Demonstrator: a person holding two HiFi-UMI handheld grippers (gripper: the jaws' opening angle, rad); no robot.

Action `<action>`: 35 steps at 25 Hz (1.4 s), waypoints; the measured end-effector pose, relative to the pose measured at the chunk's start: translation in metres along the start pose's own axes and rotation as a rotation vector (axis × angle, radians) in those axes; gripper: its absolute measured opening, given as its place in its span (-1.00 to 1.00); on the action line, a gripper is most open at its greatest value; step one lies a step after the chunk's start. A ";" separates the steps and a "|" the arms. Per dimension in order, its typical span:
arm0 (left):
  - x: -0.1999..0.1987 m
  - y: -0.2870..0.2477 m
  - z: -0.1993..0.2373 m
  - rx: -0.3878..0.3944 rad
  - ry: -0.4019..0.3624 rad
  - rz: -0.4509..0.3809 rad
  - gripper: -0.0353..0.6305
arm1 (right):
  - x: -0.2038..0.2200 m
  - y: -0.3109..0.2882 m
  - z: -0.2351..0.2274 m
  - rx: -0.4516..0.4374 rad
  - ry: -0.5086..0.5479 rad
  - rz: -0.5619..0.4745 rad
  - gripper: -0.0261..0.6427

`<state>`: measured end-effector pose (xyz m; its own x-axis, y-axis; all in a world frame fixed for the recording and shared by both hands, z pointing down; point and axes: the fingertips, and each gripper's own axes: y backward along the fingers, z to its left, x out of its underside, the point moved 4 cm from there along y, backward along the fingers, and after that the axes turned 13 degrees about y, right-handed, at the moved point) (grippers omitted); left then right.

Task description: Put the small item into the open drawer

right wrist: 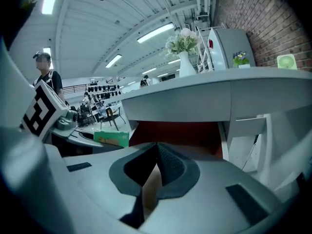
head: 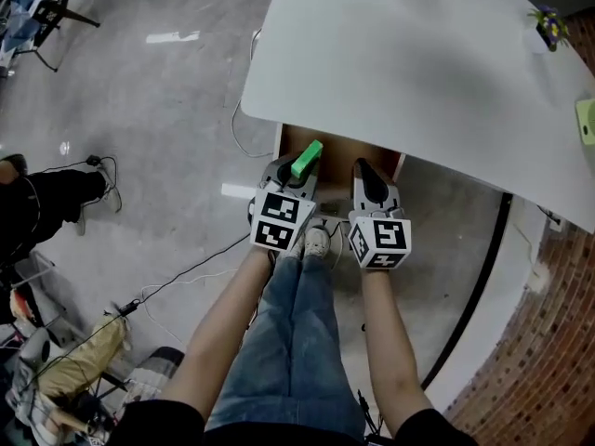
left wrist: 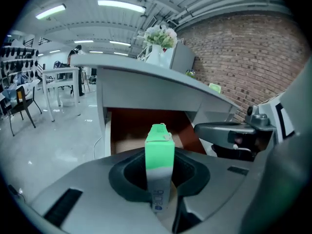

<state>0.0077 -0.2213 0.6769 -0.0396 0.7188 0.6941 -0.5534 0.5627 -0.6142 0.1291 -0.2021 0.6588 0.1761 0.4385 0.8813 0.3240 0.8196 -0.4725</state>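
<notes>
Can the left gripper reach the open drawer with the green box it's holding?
Probably yes. The left gripper, jaws shut on the green box, points straight at the open drawer under the table. Nothing stands between them, and the right gripper is off to the side.

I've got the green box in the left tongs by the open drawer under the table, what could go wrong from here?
The green box sticks out well past the left tongs, so its far end may catch the table edge overhanging the drawer. It is pinched only near its lower end, so it could tilt or slip. The shut right tongs sit close alongside and might bump the drawer.
</notes>
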 end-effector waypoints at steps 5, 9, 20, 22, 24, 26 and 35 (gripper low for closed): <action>0.023 -0.043 0.009 -0.016 0.050 0.094 -0.62 | 0.022 -0.021 -0.012 0.009 -0.007 0.036 -0.92; 0.035 -0.074 0.014 -0.043 0.081 0.149 -0.61 | 0.033 -0.031 -0.018 0.013 -0.012 0.063 -0.92; 0.052 -0.113 0.025 -0.071 0.130 0.272 -0.59 | 0.047 -0.042 -0.025 0.033 -0.029 0.095 -0.92; 0.055 -0.113 0.026 -0.064 0.132 0.286 -0.55 | 0.047 -0.040 -0.026 0.037 -0.032 0.093 -0.92; 0.058 -0.113 0.026 -0.057 0.132 0.299 -0.47 | 0.047 -0.039 -0.027 0.042 -0.033 0.093 -0.92; 0.059 -0.113 0.026 -0.058 0.129 0.297 -0.38 | 0.048 -0.037 -0.028 0.045 -0.034 0.093 -0.92; 0.047 -0.103 0.026 -0.082 0.084 0.200 -0.01 | 0.047 -0.033 -0.034 0.060 -0.043 0.086 -0.92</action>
<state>0.0410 -0.2563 0.7827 -0.0700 0.8491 0.5236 -0.4722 0.4342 -0.7671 0.1581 -0.2212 0.7163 0.1605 0.5220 0.8377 0.2529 0.7986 -0.5461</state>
